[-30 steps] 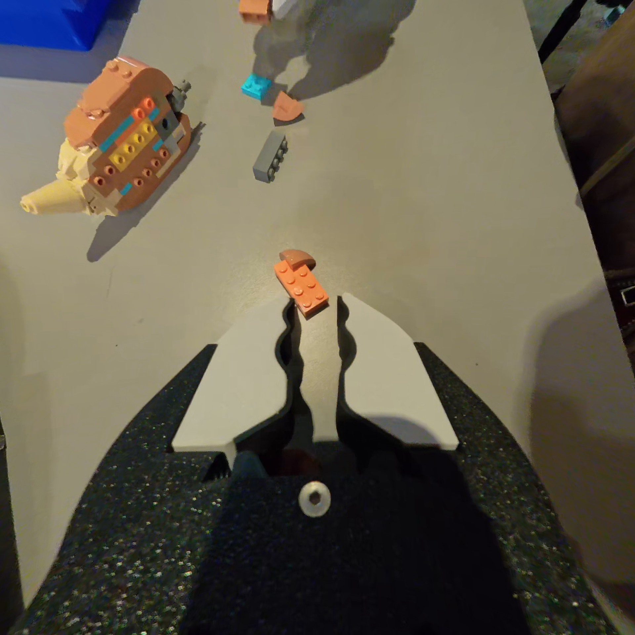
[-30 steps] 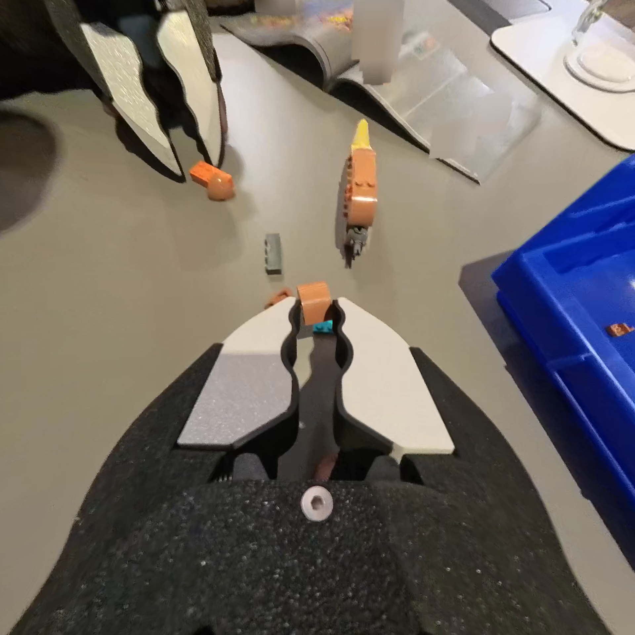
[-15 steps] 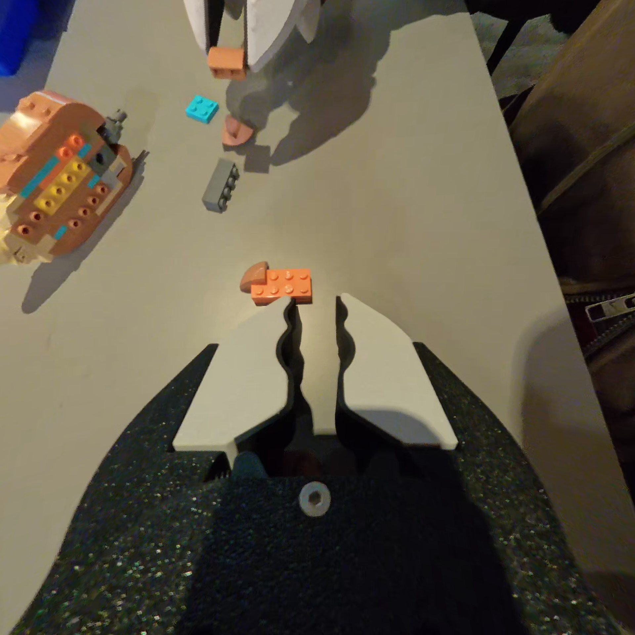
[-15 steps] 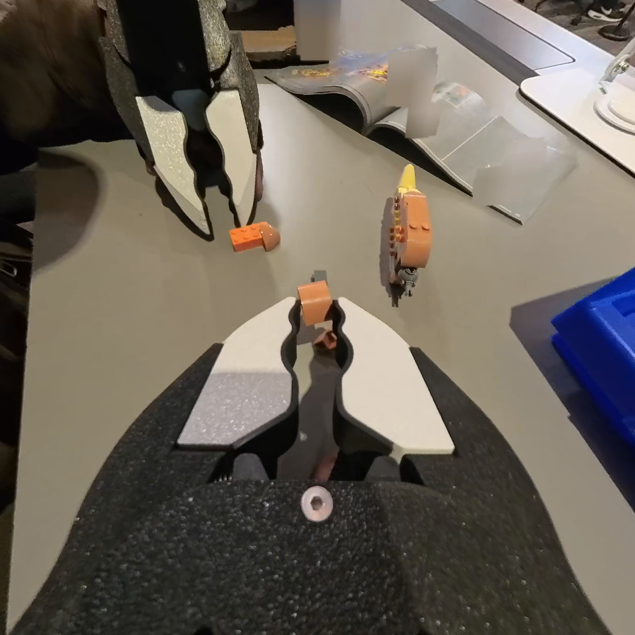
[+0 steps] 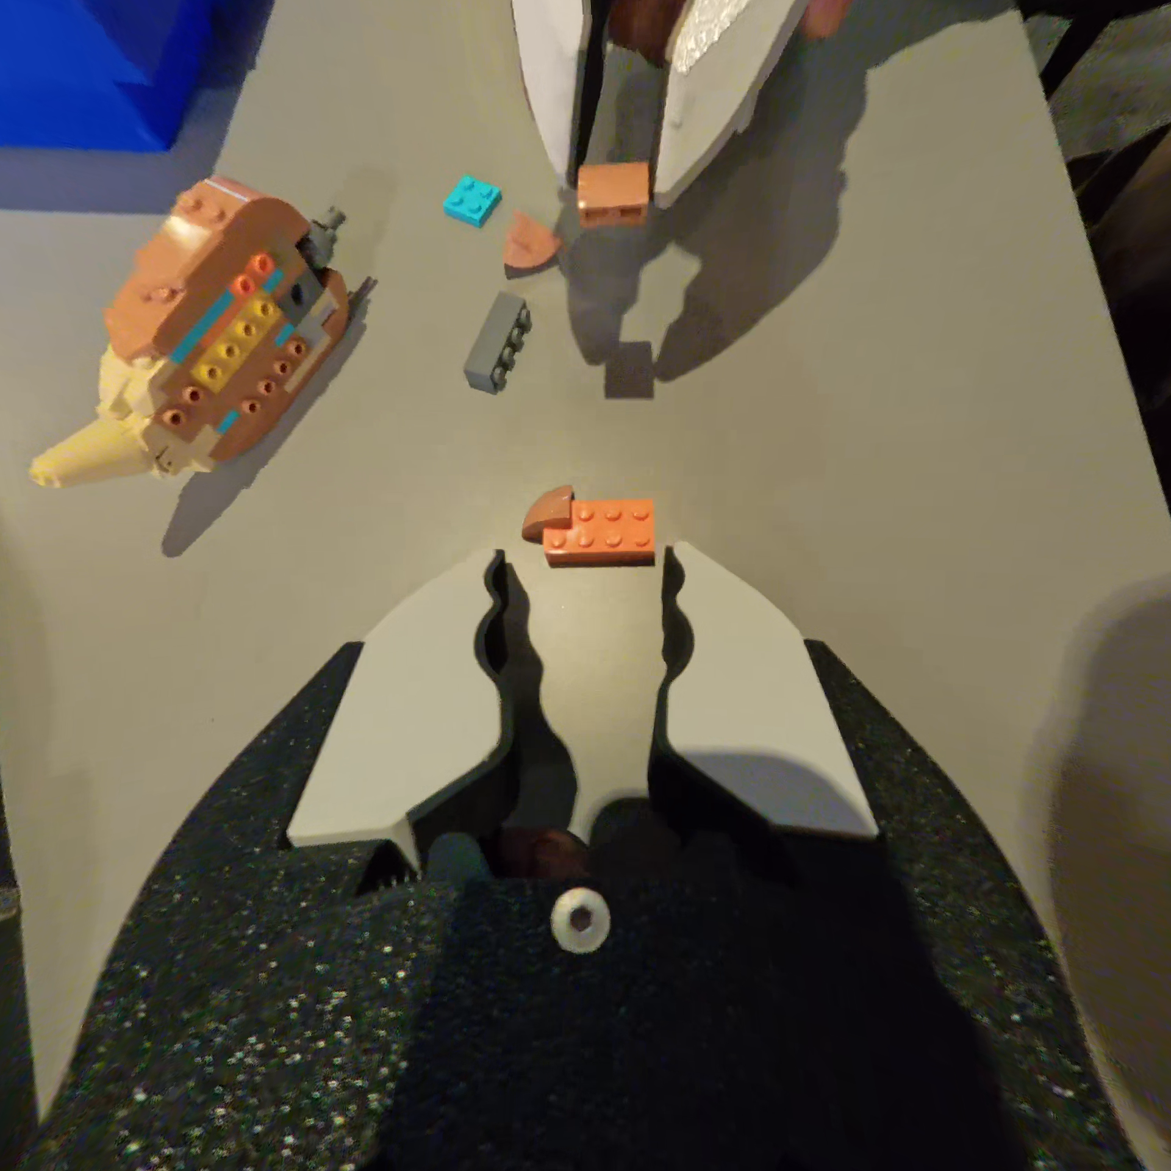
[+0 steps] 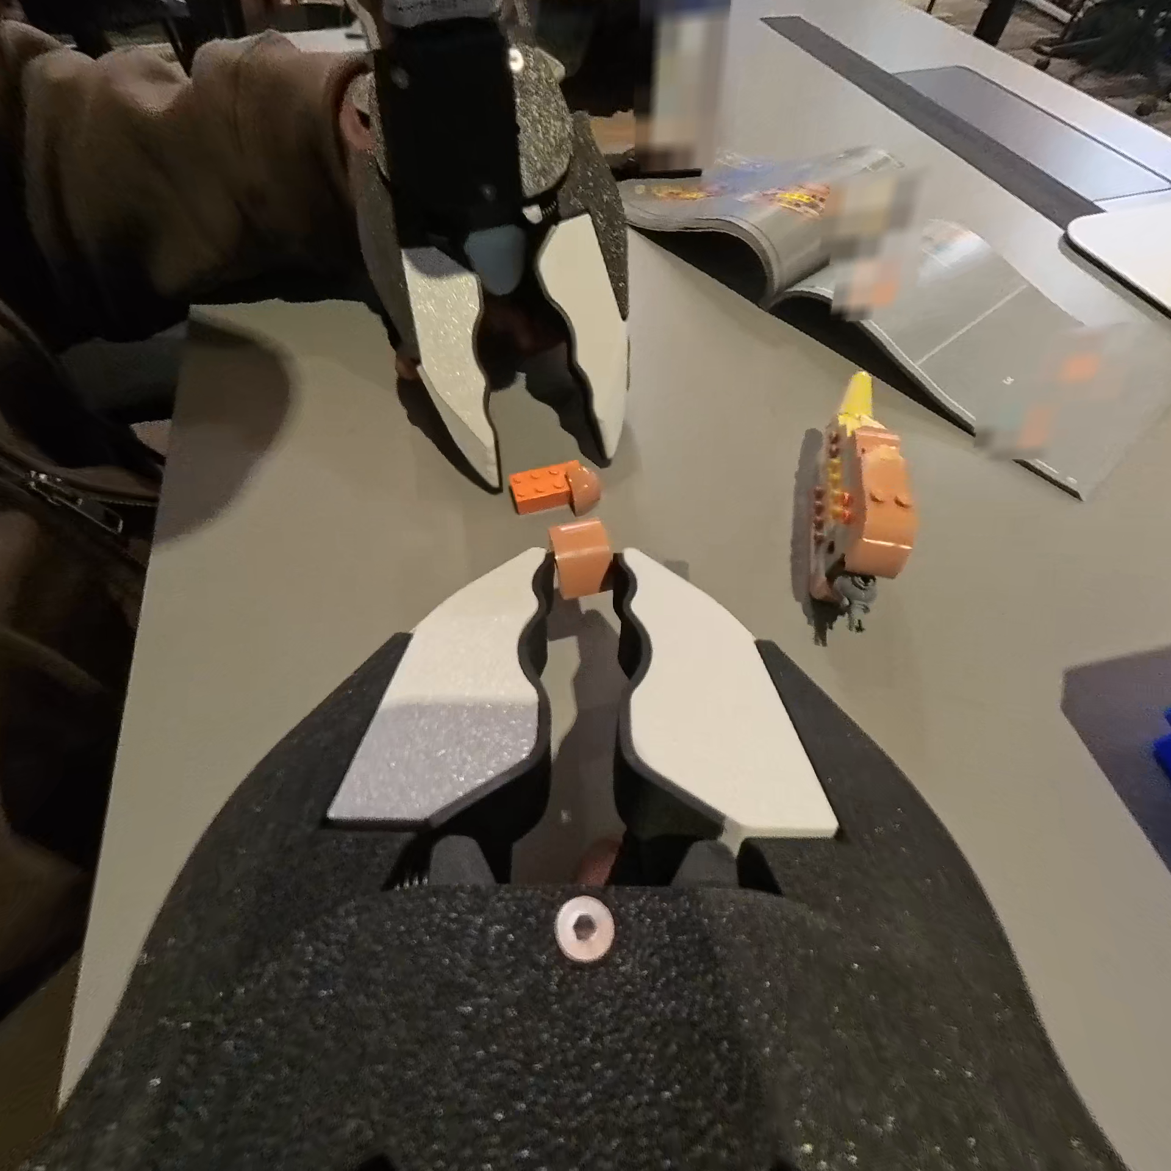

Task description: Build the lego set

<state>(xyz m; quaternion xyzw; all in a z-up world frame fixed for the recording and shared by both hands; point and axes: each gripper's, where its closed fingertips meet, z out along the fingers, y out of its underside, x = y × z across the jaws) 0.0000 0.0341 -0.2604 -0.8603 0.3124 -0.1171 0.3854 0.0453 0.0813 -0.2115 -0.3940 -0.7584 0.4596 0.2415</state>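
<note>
An orange studded plate (image 5: 601, 531) with a brown rounded piece (image 5: 549, 508) on its left end lies on the grey table just beyond my left gripper (image 5: 583, 557), which is open and empty. The plate also shows in the right wrist view (image 6: 540, 486). My right gripper (image 6: 582, 561) is shut on a brown curved brick (image 6: 578, 564) and holds it above the table, close to the plate. That gripper and its brick (image 5: 613, 190) show at the top of the left wrist view. The part-built brown, yellow and cream model (image 5: 215, 336) lies on its side at the left.
A grey brick (image 5: 498, 342), a teal square plate (image 5: 472, 199) and a brown wedge piece (image 5: 530, 242) lie loose between the grippers. A blue bin (image 5: 82, 70) stands at the far left corner. An open booklet (image 6: 824, 234) lies beyond the model. A person's sleeve (image 6: 158, 190) is behind the left gripper. One gripper's finger ends stand about 9 cm off the other's.
My left gripper has opened wider behind the orange plate, which was turned crosswise earlier. My right gripper has carried the brown brick away from the teal plate toward the orange plate.
</note>
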